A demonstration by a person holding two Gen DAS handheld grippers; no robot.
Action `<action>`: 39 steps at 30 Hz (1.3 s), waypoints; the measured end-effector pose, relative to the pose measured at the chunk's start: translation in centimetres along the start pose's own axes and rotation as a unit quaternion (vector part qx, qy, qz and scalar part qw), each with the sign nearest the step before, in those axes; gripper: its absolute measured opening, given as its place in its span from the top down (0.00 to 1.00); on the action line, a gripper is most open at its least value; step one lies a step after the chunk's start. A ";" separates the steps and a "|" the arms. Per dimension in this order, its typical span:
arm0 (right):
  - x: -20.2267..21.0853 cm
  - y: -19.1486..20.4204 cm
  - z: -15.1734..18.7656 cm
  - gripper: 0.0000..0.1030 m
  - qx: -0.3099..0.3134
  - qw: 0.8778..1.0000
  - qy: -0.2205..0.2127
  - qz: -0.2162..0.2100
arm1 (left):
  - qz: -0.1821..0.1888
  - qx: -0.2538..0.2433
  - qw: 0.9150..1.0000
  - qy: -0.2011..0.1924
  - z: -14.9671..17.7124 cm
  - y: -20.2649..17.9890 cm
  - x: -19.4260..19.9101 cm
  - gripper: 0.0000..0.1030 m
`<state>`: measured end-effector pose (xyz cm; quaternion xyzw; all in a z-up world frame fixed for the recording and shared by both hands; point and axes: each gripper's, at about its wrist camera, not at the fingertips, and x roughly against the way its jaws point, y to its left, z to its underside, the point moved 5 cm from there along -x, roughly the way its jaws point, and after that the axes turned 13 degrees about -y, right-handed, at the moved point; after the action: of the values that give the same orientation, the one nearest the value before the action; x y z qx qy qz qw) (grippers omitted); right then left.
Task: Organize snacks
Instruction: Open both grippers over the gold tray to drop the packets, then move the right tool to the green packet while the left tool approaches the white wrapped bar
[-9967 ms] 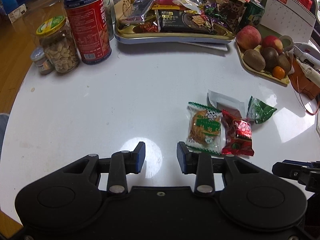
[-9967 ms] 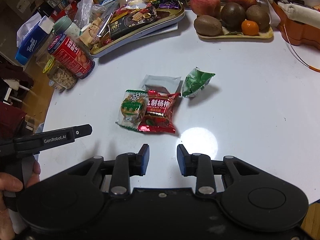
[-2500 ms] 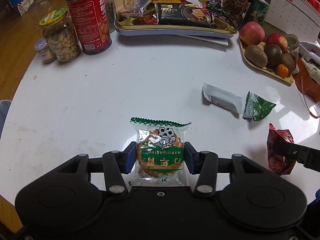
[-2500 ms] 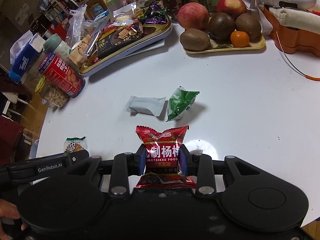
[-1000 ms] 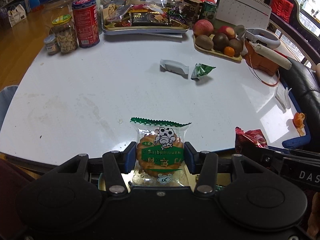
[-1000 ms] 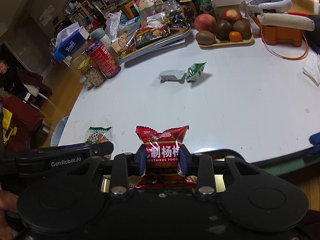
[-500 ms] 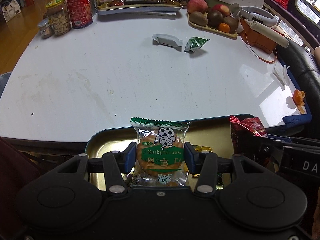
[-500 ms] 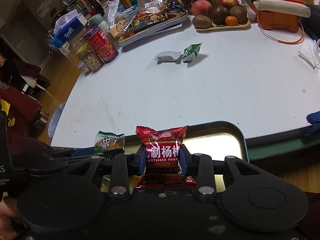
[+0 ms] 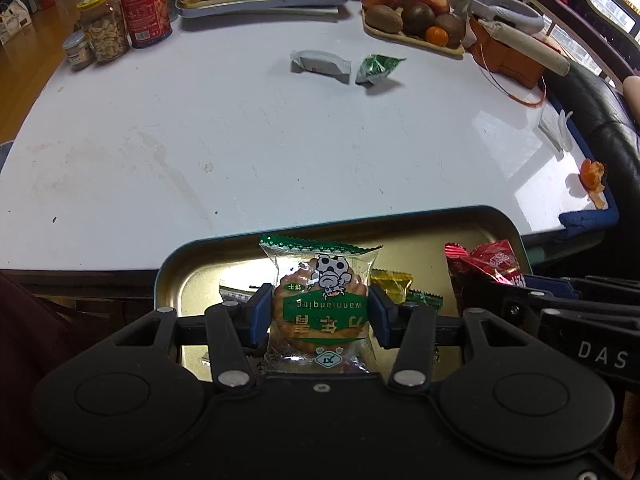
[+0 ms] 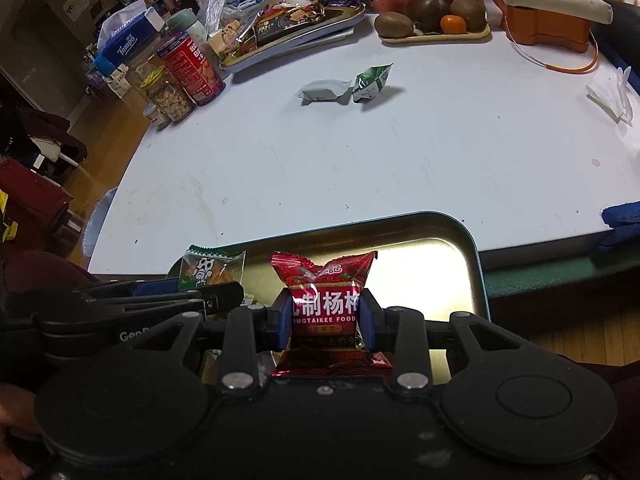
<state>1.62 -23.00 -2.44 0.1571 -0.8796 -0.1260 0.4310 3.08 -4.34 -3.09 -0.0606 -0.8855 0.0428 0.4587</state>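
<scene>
The left gripper (image 9: 318, 316) squeezes a green cookie pack (image 9: 319, 304) between its blue pads (image 9: 256, 314). The right gripper (image 10: 325, 322) squeezes a red snack bag (image 10: 325, 304) the same way. Both packs hang over a gold tin tray (image 9: 200, 276) with a dark blue rim, which sits just past the near edge of the white table (image 9: 240, 140).

Ten seconds ago both claws were open and held nothing, and these two packs lay side by side on the table. A second ago only a thin bit of the tray showed. Now the tray fills much more of the view under both claws, and the table looks farther away.

A yellow candy (image 9: 391, 282) and some other small wrapped snacks lie in the tray already. A silver pack (image 9: 320, 65) and a green pack (image 9: 376, 69) lie on the table, just beside each other, in the same spot as before. Far back sit a nut jar (image 9: 105, 32), a red can (image 9: 145, 4) and a fruit plate (image 9: 420, 36).
</scene>
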 end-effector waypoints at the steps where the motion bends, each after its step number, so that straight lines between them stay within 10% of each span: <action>1: 0.0 -0.1 0.1 0.63 -0.003 1.000 0.000 0.004 | -0.002 0.002 1.000 0.012 0.2 0.0 -0.2 0.46; 39: 0.3 0.5 -2.9 0.61 -0.031 0.999 -0.030 0.000 | -0.009 0.063 0.997 -0.051 -5.4 6.3 1.7 0.46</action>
<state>3.69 -22.89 -0.29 0.1400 -0.8877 -0.1579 0.4093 6.89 2.23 0.57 -0.0214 -0.9035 0.0979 0.4166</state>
